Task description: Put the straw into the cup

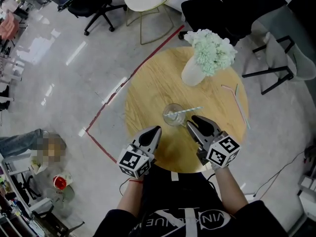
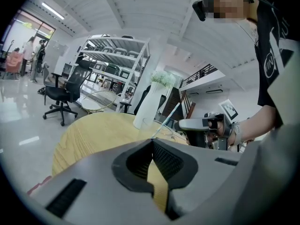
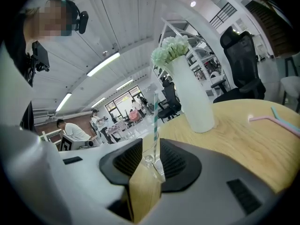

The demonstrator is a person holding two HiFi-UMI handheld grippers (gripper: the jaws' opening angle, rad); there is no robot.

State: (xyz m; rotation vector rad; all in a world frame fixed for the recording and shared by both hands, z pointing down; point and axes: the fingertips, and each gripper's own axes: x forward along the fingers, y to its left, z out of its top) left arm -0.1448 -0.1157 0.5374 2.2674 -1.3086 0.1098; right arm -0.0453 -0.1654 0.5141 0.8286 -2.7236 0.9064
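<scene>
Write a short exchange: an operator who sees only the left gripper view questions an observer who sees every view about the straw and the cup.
Operator: Is the right hand-held gripper gripping the straw?
Observer: No. Its own view shows the jaws apart, and the striped straw stands untouched in the cup.
Operator: Are there other straws around?
Observer: Yes, two. In the head view a pink straw and a teal straw lie on the table, right of the vase.
</scene>
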